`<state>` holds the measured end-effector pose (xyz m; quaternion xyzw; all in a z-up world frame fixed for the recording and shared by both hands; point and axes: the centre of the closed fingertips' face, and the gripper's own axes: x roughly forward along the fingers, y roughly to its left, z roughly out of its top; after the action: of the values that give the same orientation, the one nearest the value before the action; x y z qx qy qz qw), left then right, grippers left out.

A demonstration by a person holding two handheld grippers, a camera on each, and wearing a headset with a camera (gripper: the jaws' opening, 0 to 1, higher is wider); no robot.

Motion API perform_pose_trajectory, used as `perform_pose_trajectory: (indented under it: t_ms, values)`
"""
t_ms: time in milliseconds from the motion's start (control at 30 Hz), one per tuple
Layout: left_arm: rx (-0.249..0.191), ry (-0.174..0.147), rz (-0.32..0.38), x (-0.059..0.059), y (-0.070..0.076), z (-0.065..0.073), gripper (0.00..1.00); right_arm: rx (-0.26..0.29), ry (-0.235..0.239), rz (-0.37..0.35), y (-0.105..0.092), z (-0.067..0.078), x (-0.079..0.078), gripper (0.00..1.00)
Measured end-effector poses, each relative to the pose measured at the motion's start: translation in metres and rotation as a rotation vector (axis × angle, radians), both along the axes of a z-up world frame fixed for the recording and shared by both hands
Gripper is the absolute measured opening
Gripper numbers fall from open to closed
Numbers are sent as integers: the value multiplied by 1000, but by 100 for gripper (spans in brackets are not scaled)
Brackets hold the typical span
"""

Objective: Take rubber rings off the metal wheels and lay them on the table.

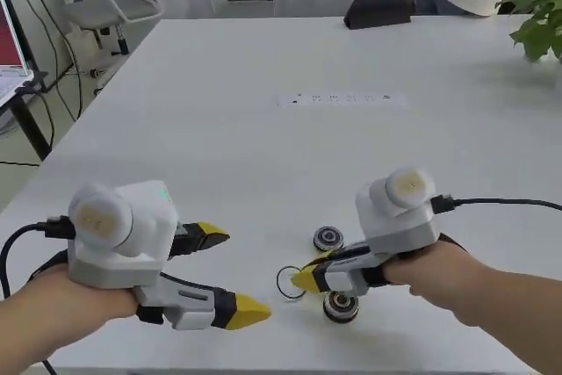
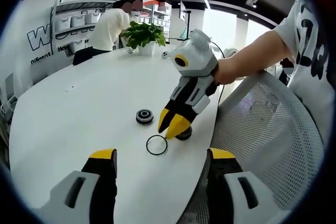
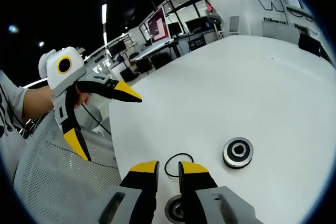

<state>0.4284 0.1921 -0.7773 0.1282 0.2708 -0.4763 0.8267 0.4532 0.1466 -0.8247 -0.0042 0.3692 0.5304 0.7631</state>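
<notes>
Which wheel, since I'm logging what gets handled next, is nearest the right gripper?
The wheel at the table's near edge, beside the right gripper; the other wheel lies farther out.

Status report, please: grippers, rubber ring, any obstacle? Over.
Left gripper open, empty. Right gripper shut, tips beside rubber ring lying flat on table. Near wheel, far wheel close by; nothing blocking.

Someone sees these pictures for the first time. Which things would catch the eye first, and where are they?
First come two white handheld grippers with yellow jaw tips, over the near edge of the wide white table: the left gripper is wide open, and the right gripper points at a thin black rubber ring lying flat on the table. Two small round metal wheels stand out nearby, one just beyond the right gripper, the other partly beneath it.
</notes>
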Motion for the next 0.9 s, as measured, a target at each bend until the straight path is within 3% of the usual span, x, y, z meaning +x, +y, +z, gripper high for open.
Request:
perform_pose_trajectory:
  t_ms: [533,900]
  values:
    - [24,5,-46,5,-16,-3,65,50,-34,5,-28,23,0,18]
    - [22,14,-82,9,-31,-4,64,56,-19,9,-49,17,-9,20]
